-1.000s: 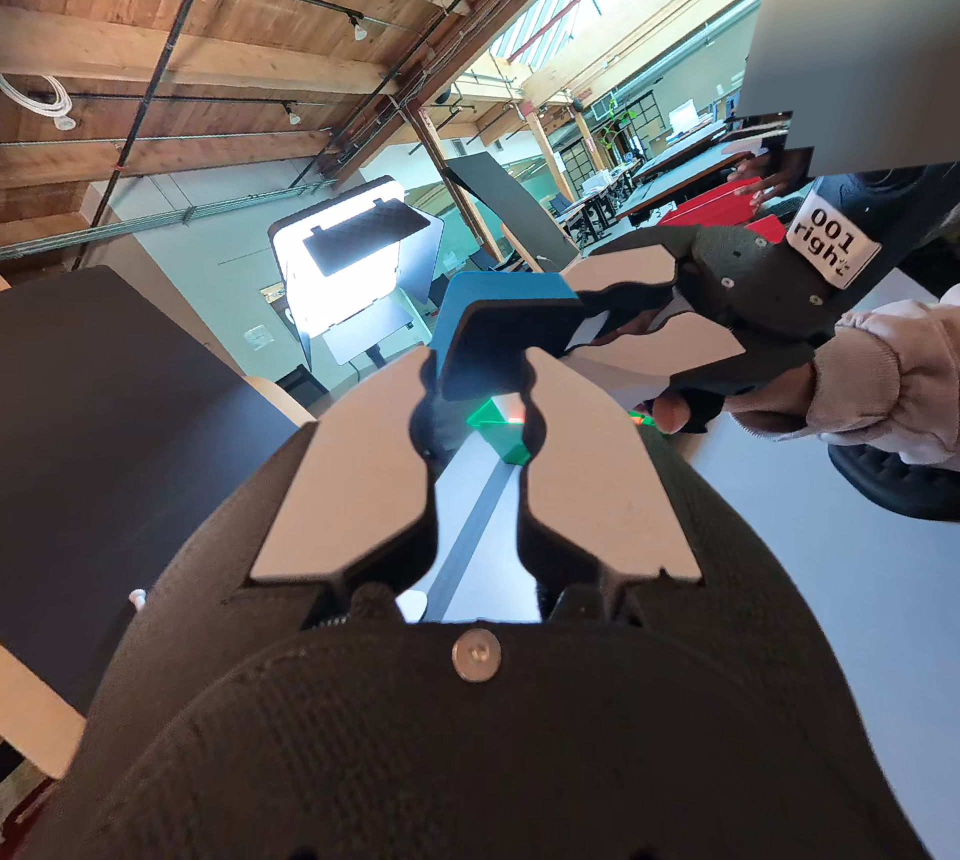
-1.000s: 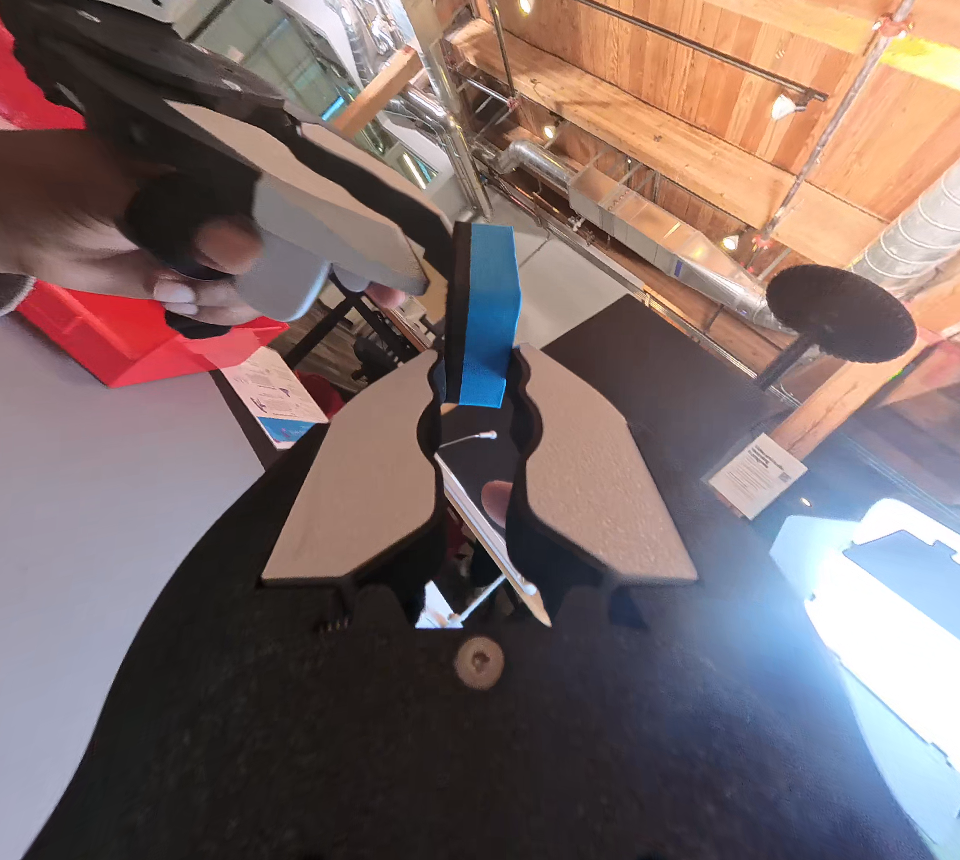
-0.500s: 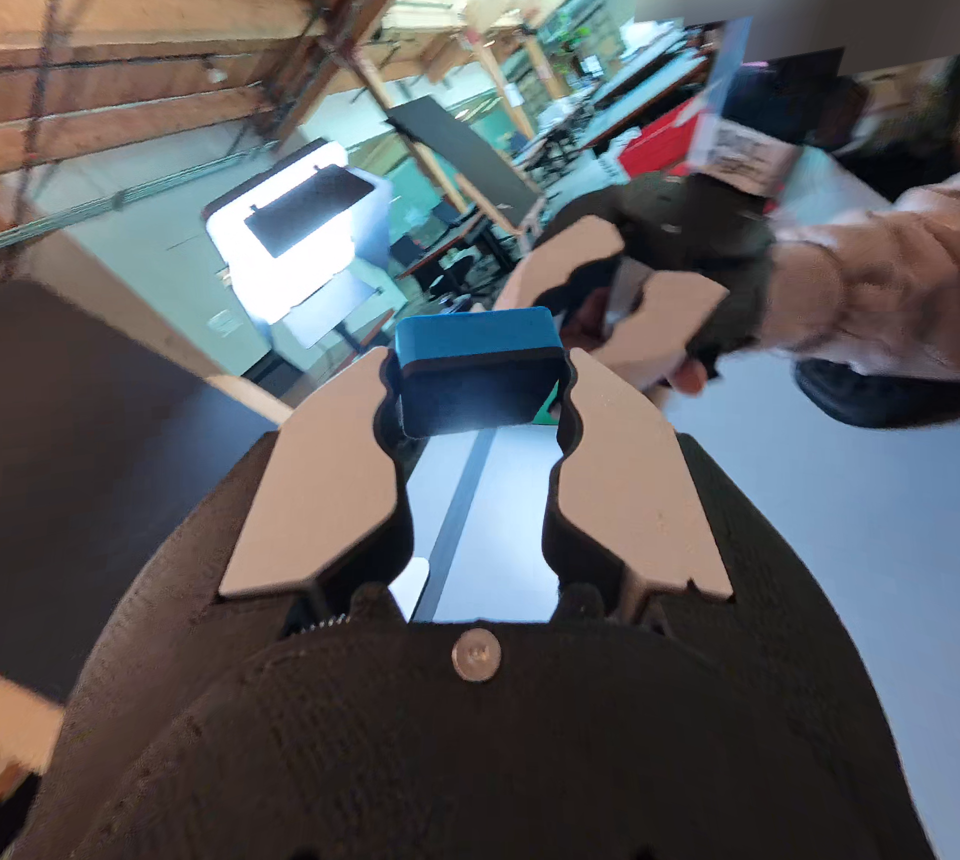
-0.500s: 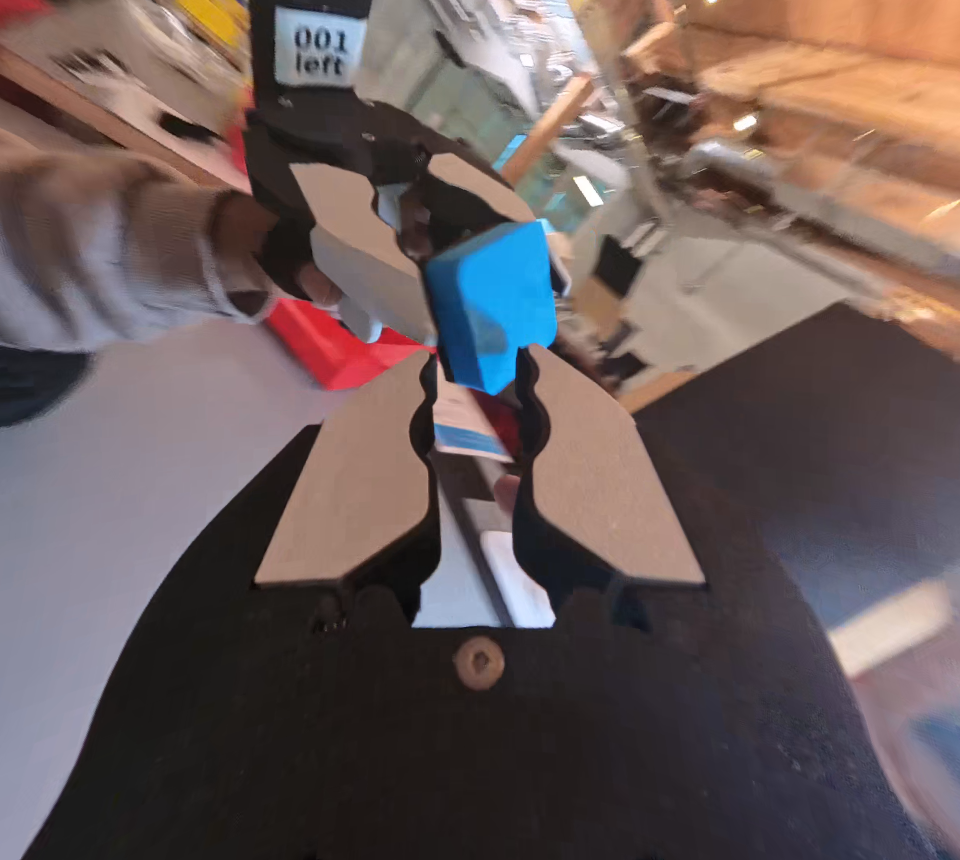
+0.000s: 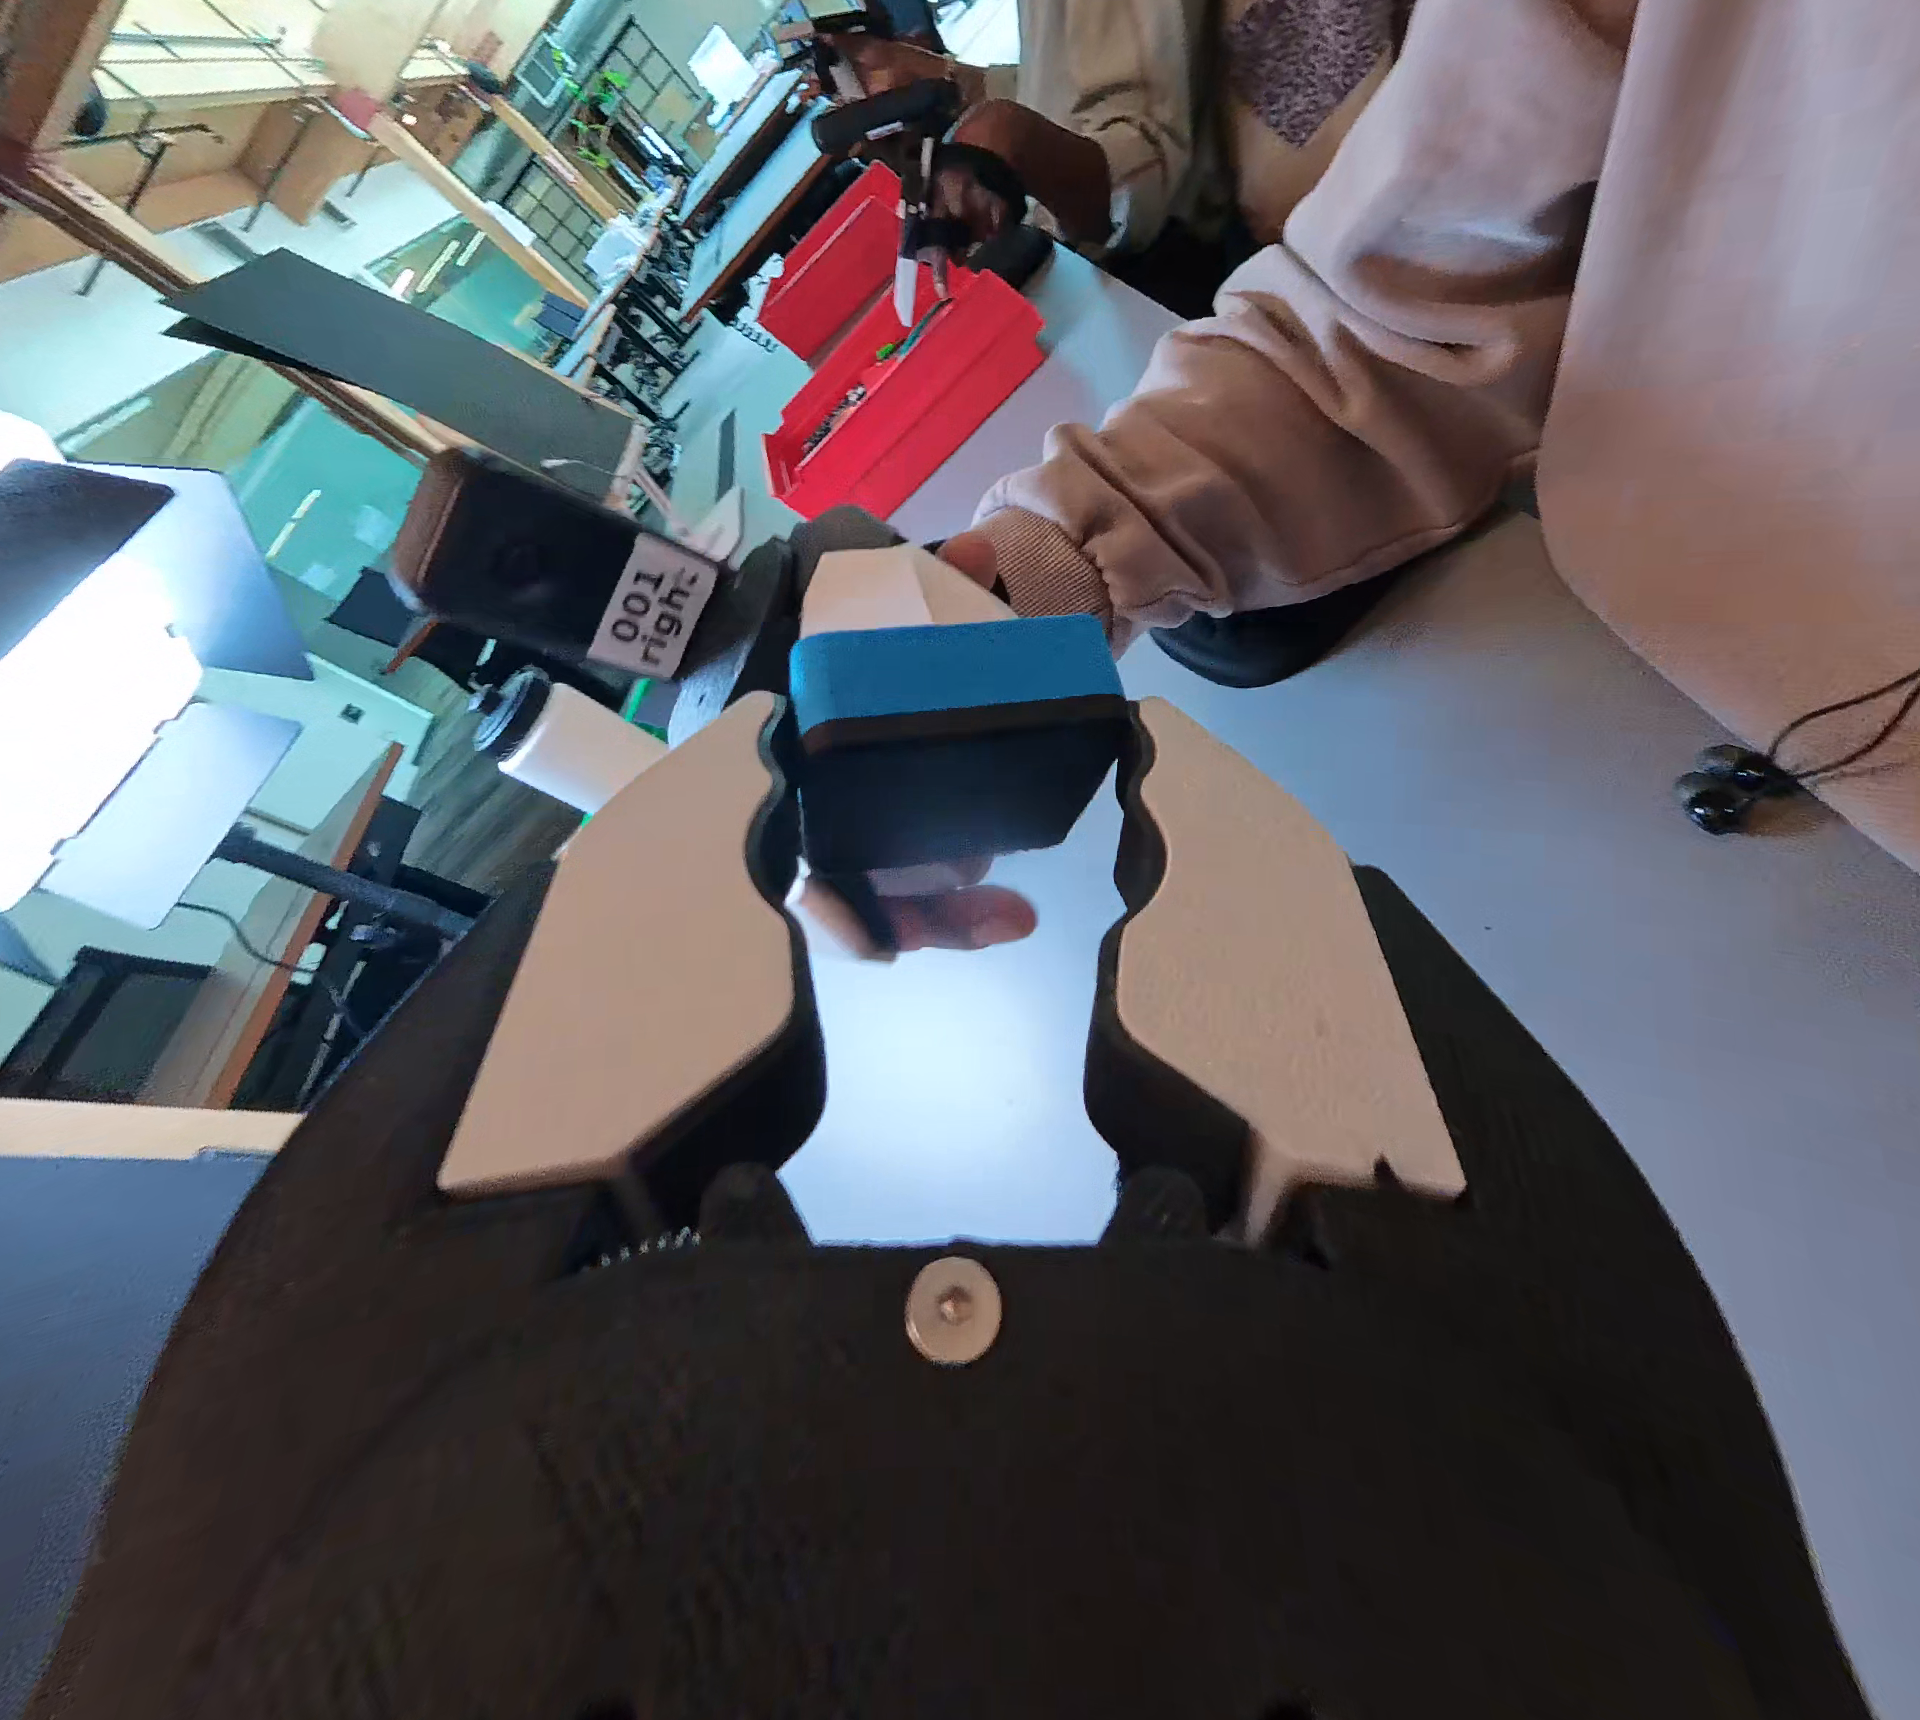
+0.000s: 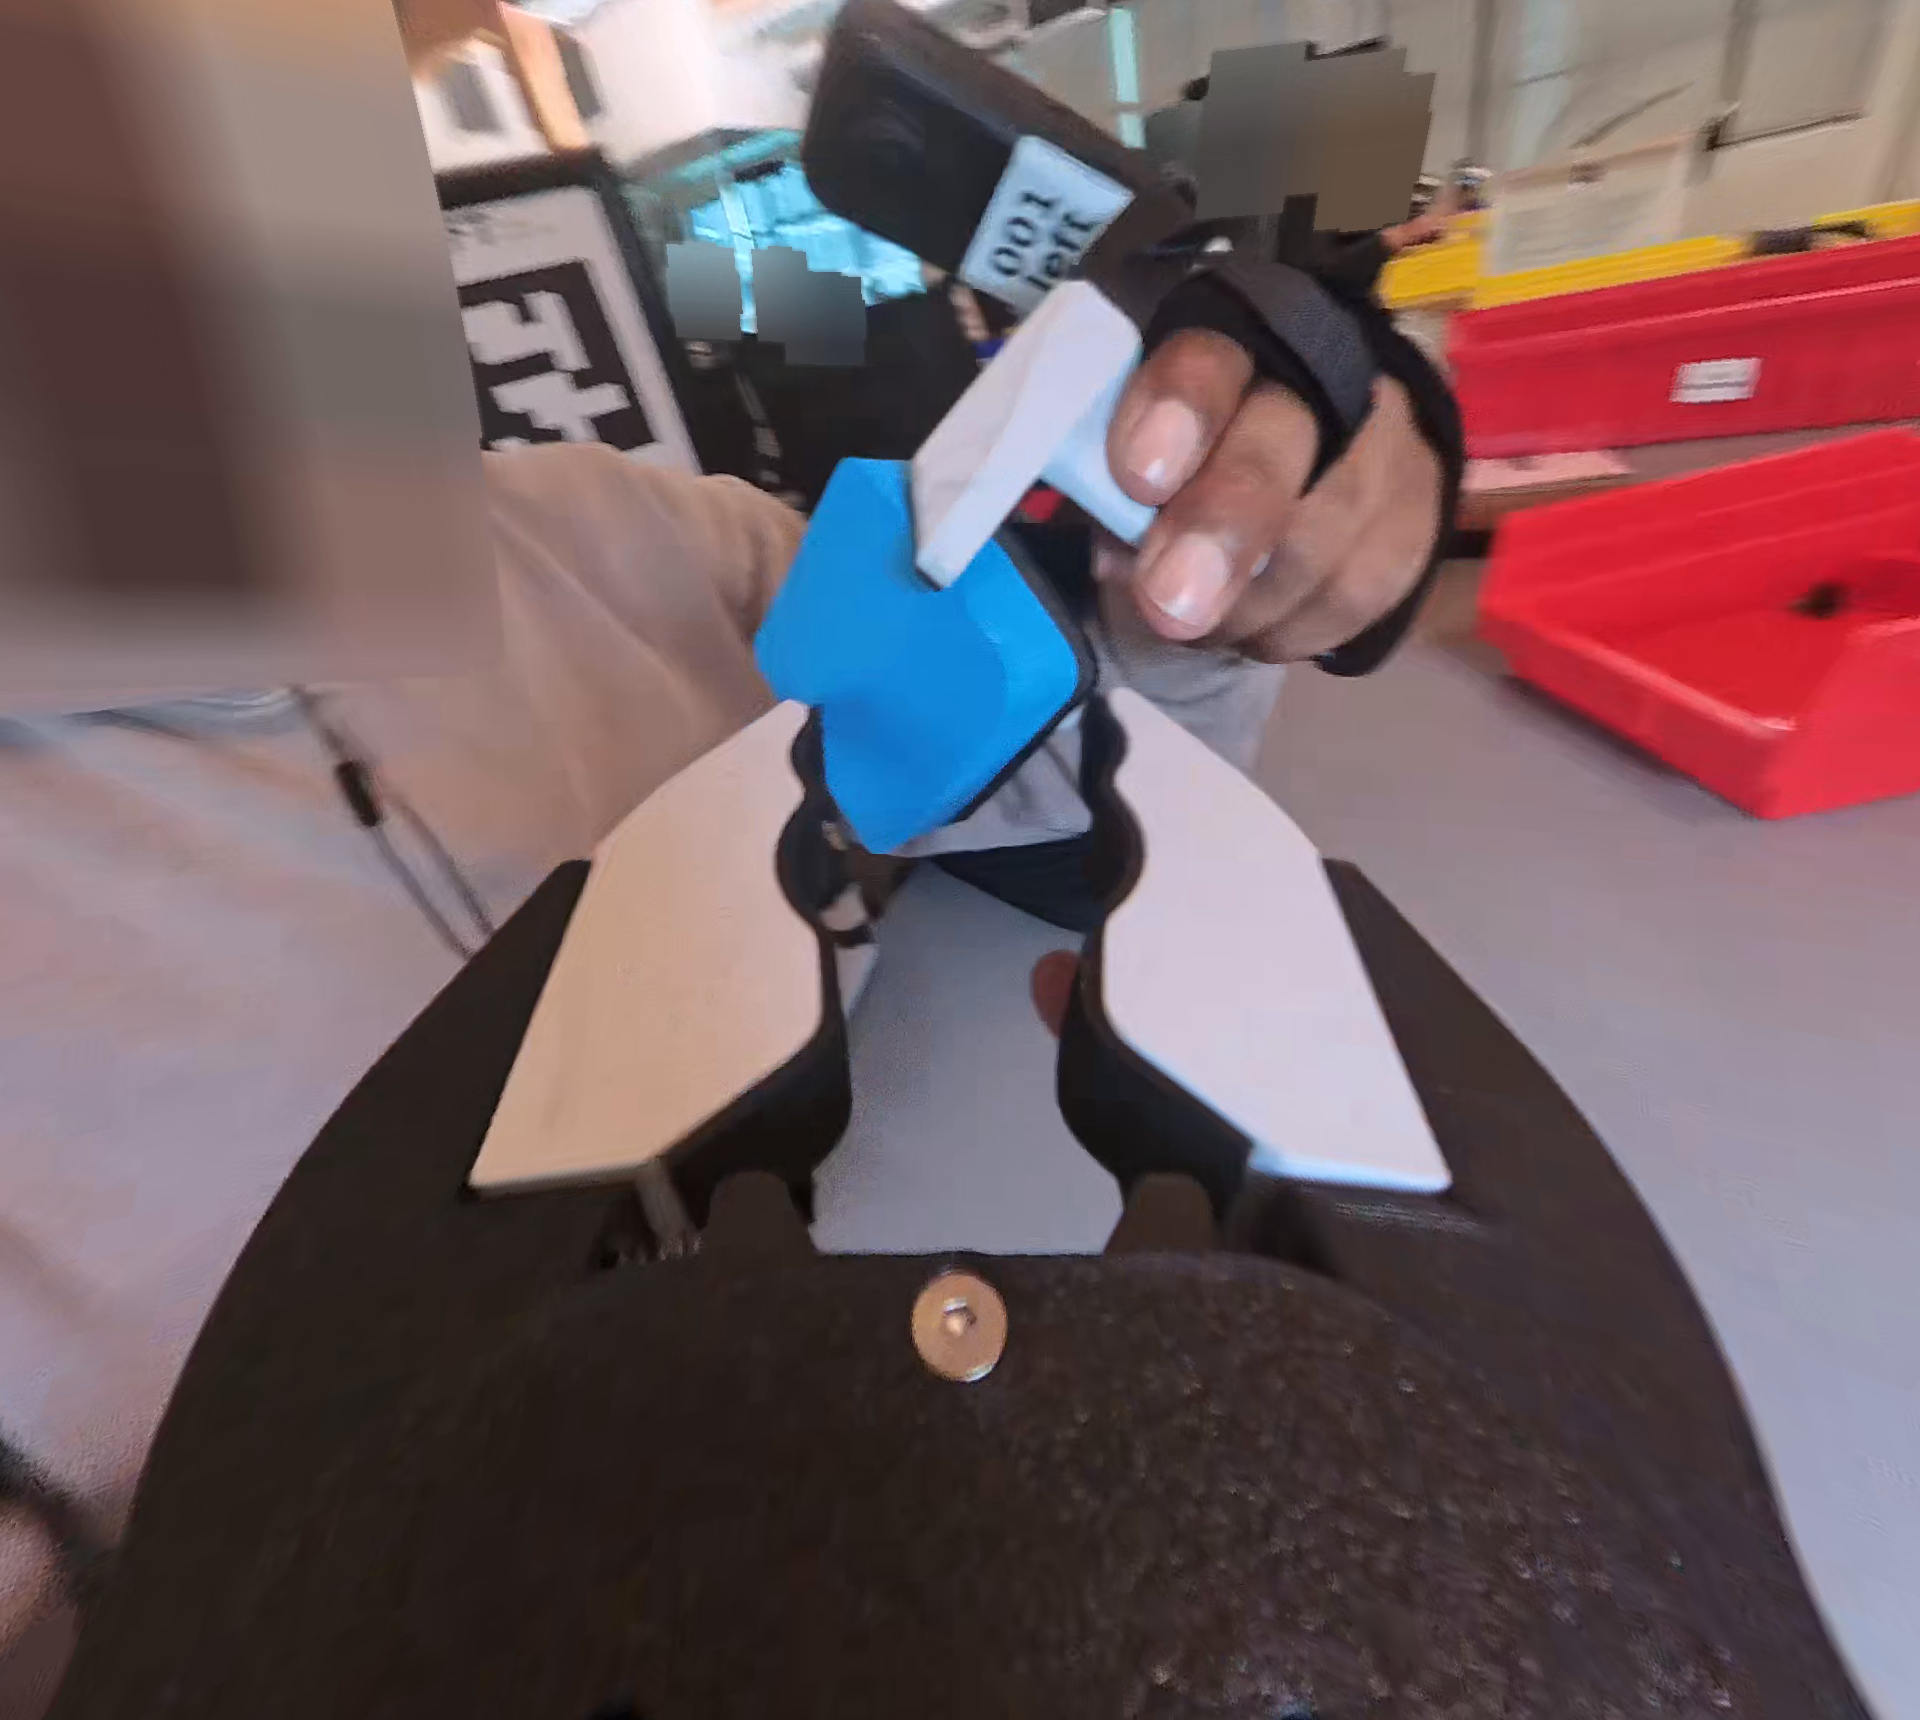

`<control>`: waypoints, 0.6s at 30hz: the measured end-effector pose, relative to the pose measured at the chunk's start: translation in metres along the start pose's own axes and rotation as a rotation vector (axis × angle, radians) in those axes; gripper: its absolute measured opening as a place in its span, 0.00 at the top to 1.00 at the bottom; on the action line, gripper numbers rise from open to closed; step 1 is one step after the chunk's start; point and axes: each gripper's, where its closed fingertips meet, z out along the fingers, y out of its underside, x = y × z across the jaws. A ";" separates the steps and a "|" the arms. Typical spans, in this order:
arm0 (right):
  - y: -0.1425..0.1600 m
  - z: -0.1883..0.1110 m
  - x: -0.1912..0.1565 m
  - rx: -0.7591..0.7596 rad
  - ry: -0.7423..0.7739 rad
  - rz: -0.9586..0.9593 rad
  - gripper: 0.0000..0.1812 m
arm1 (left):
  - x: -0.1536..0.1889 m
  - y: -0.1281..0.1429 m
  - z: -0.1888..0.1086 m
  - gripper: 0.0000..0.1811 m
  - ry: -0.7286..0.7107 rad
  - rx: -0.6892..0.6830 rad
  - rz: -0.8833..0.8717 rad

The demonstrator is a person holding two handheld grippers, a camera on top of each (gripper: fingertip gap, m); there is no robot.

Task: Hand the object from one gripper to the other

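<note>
Left claw [image 5: 951, 735] gripping rounded blue-and-black foam block [image 5: 951, 740], right claw [image 6: 961, 771] agape

The blue block [image 5: 951, 740] hides most of the right gripper [image 5: 883, 600] in the left wrist view; only the tops of its pale fingers [image 5: 862, 595] peek above it, so their spread can't be read there. In the right wrist view, motion blur smears the block [image 6: 914, 683] and the left gripper [image 6: 966, 548], and whether the near fingertips touch the block can't be told. A pale sleeve [image 6: 260, 787] runs off the left edge. In the left wrist view, a red bin [image 5: 894, 413] holds contents too small to identify, and a distant hand [image 5: 956, 205] grips something too small to name.
</note>
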 end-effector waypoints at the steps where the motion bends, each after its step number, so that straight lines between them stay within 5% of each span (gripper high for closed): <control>1: 0.001 0.001 -0.003 0.023 -0.041 0.014 0.77 | 0.002 -0.001 0.001 0.67 0.013 0.005 -0.008; 6: -0.020 -0.012 -0.002 0.200 -0.044 -0.042 0.81 | -0.020 -0.009 -0.003 0.68 -0.112 0.056 -0.072; 11: -0.056 -0.035 0.009 0.384 0.201 -0.277 0.82 | -0.049 -0.014 -0.009 0.68 -0.266 0.115 -0.211; 18: -0.066 -0.037 0.019 0.283 0.517 -0.609 0.82 | -0.061 -0.006 -0.011 0.86 -0.392 0.047 -0.154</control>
